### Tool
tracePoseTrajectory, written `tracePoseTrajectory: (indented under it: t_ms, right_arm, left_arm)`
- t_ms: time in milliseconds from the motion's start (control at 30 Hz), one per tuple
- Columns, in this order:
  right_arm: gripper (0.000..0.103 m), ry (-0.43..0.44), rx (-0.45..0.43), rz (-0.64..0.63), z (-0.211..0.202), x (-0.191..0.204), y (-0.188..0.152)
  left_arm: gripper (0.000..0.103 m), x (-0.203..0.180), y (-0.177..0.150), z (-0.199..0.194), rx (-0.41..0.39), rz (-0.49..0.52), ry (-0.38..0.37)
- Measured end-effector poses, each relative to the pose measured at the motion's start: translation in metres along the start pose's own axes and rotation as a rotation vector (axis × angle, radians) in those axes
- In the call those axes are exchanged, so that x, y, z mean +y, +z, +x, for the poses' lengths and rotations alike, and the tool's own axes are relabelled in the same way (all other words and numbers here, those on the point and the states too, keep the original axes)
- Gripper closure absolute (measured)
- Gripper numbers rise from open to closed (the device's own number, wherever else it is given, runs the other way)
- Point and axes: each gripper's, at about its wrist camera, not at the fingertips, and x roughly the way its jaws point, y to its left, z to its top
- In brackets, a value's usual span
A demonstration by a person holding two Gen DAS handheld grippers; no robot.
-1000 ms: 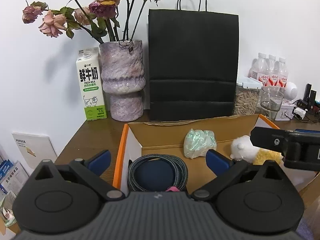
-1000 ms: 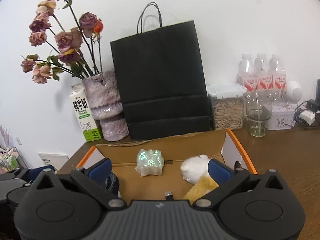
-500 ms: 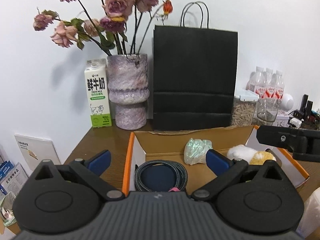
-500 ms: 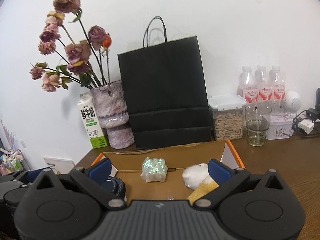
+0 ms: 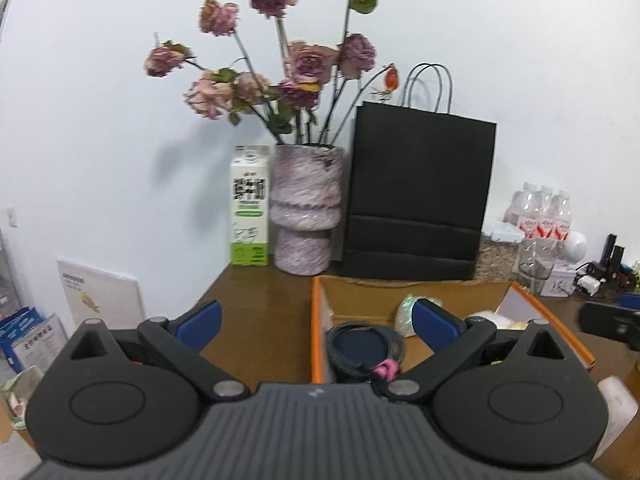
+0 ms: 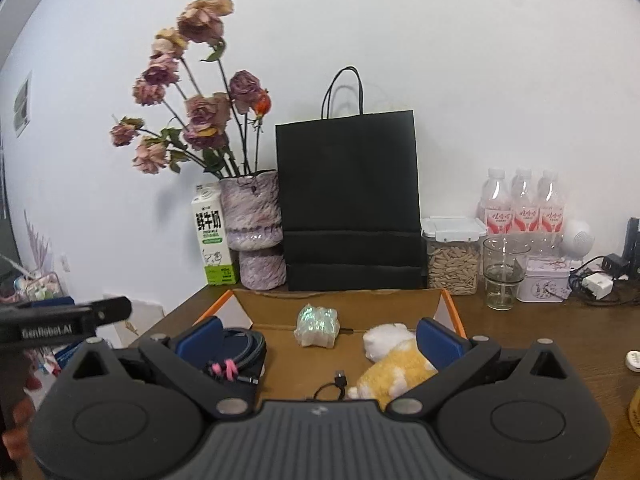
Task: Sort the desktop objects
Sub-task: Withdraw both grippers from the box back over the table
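An orange-edged cardboard box (image 6: 450,304) (image 5: 317,320) lies open on the brown desk. Inside it are a coiled dark cable (image 5: 362,342) (image 6: 244,346) with a pink tie, a shiny greenish packet (image 6: 317,326) (image 5: 404,312), a white and yellow plush toy (image 6: 394,364) and a small black USB lead (image 6: 338,382). My left gripper (image 5: 316,318) stands open above the box's left wall and holds nothing. My right gripper (image 6: 318,332) hangs open over the box's middle, also with nothing between its fingers. The left gripper's body shows at the left of the right wrist view.
Behind the box stand a milk carton (image 6: 214,240), a purple vase of dried roses (image 6: 256,228), a black paper bag (image 6: 350,204), a seed jar (image 6: 452,256), a glass (image 6: 502,272), a tin (image 6: 546,286) and water bottles (image 6: 522,208). Booklets (image 5: 100,294) lean left of the desk.
Both grippers have pulled back and up from the box, so it looks smaller and lower. The left gripper has also swung to the left. Both stay open.
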Motion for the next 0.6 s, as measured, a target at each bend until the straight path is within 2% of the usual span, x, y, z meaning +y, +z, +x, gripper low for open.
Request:
tracePoseTrajectory:
  t_ms: [367, 600]
  right_arm:
    - [0.0, 0.005, 0.099, -0.059, -0.032, 0.008, -0.045]
    - [0.0, -0.001, 0.195, -0.064, -0.032, 0.014, -0.079]
  left_arm:
    - [0.0, 0.042, -0.045, -0.026, 0.11, 0.046, 0.101]
    - [0.0, 0.069, -0.075, -0.033, 0.199, 0.022, 0.14]
